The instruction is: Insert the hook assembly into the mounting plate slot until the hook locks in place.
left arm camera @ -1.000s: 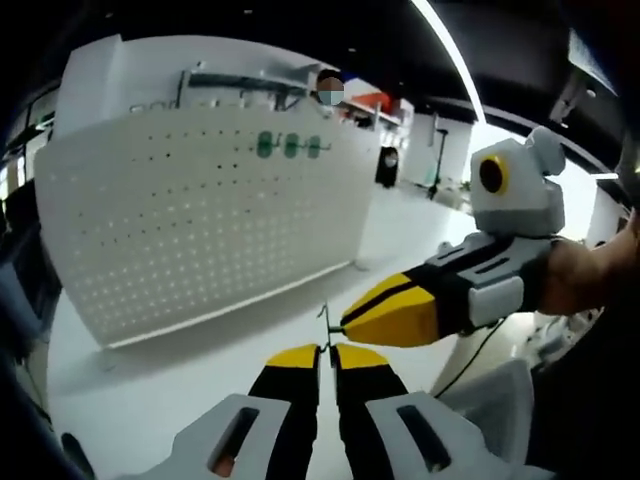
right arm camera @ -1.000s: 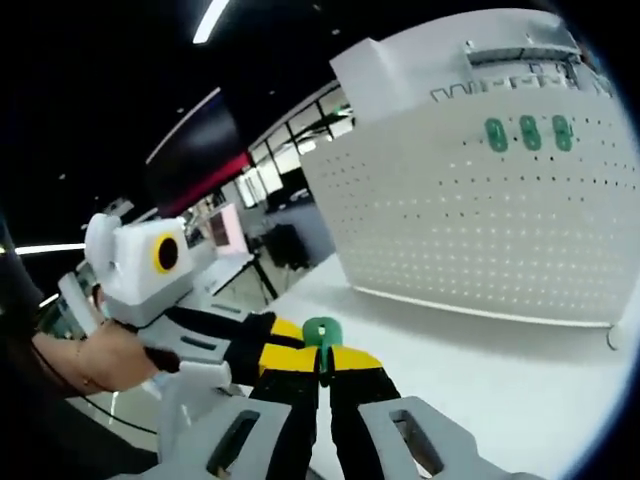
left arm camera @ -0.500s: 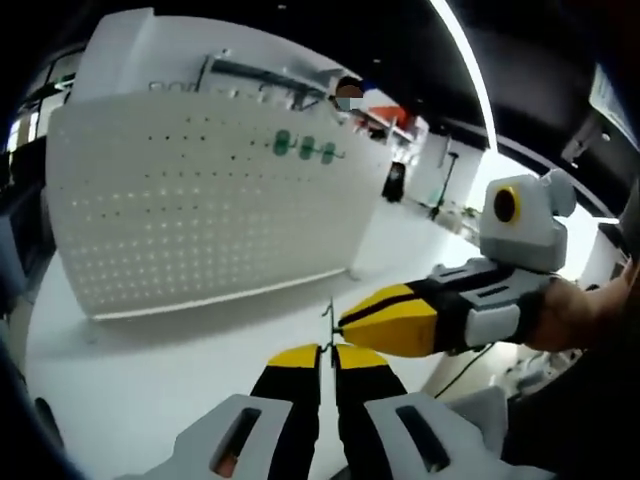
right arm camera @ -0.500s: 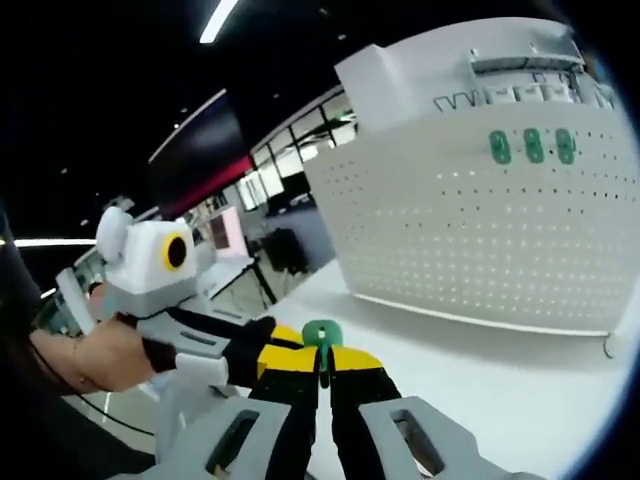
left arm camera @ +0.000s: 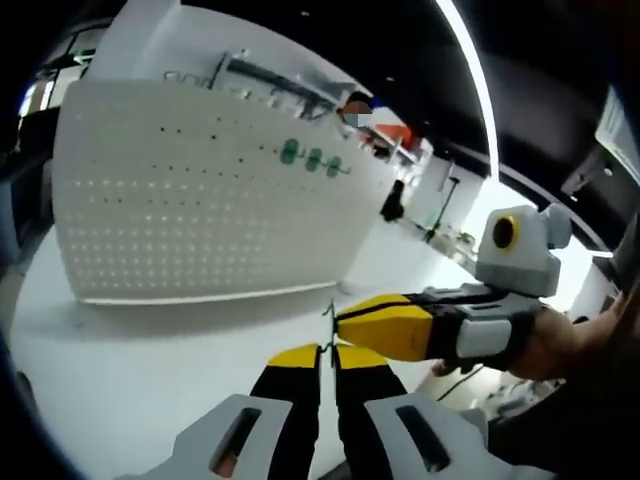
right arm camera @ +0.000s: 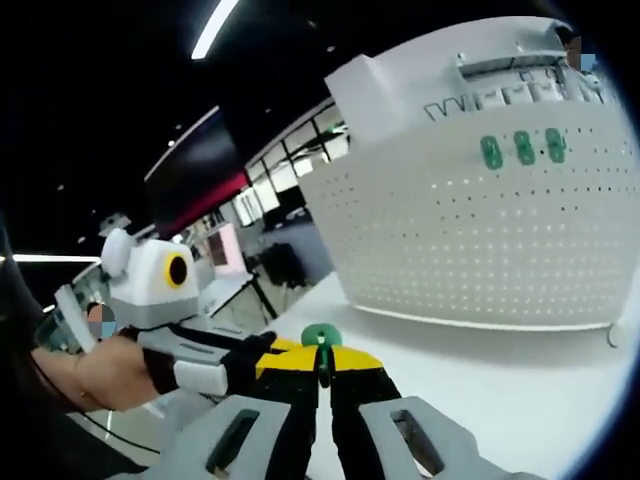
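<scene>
My left gripper (left arm camera: 327,349) is shut on a thin dark wire hook (left arm camera: 329,318) that sticks up from its yellow tips. The right gripper (left arm camera: 345,322) comes in from the right, held by a hand, and its yellow tips meet the hook. In the right gripper view my right gripper (right arm camera: 322,357) is shut on a small green mounting plate (right arm camera: 320,334). The left gripper (right arm camera: 296,346) reaches in from the left there, its tips against the green plate. Whether the hook sits in the plate's slot is hidden by the jaws.
A white pegboard (left arm camera: 190,200) stands upright on the white table (left arm camera: 130,350) beyond the grippers. Three green plates (left arm camera: 313,158) hang in a row near its top, green plates (right arm camera: 520,148) also in the right gripper view. A person stands behind the board.
Both cameras have swung a little, so the pegboard sits differently in each view. The two grippers stay tip to tip, each still holding its part.
</scene>
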### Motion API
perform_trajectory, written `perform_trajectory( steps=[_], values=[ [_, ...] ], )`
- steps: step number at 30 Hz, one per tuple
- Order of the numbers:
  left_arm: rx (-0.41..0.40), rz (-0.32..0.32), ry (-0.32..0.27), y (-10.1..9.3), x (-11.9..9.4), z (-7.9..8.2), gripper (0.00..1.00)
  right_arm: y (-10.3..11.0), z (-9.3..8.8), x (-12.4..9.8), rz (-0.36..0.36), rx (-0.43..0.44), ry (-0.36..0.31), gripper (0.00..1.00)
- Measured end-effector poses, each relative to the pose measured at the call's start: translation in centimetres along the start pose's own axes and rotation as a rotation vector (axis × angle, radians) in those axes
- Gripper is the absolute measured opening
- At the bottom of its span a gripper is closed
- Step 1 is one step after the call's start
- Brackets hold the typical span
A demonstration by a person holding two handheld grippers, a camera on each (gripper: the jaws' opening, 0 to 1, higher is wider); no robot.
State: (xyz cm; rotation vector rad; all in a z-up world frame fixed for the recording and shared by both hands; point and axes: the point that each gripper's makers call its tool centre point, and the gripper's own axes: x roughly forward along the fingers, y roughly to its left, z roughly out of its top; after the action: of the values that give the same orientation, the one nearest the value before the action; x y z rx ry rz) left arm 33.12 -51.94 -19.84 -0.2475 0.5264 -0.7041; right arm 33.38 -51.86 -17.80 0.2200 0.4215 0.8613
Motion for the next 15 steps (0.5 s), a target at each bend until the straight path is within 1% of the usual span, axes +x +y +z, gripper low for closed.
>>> perform_trajectory(
  steps=[2,4,6,10,11,13,15],
  values=[
    [0.015,0.005,0.009,0.01,0.07,-0.15,0.04,-0.10,-0.20,0.05,0.000,0.018,0.008,0.01],
    [0.083,0.031,0.029,0.02,0.05,-0.19,0.04,-0.19,-0.21,0.04,0.007,0.027,0.010,0.01],
    [0.131,0.035,0.042,-0.27,0.17,-0.28,0.04,-0.17,-0.25,-0.01,0.008,0.025,0.015,0.01],
    [0.128,0.027,0.047,-0.25,0.30,-0.37,0.04,-0.29,-0.33,-0.03,0.014,0.014,0.026,0.00],
    [0.132,0.026,0.046,-0.24,0.33,-0.38,0.04,-0.30,-0.36,-0.02,0.016,0.013,0.029,0.01],
    [0.154,0.029,0.063,-0.23,0.44,-0.75,0.04,-0.32,-0.71,0.06,0.022,0.015,0.053,0.01],
    [0.160,0.029,0.063,-0.28,0.44,-0.77,0.04,-0.35,-0.75,-0.02,0.022,0.017,0.054,0.01]
  ],
)
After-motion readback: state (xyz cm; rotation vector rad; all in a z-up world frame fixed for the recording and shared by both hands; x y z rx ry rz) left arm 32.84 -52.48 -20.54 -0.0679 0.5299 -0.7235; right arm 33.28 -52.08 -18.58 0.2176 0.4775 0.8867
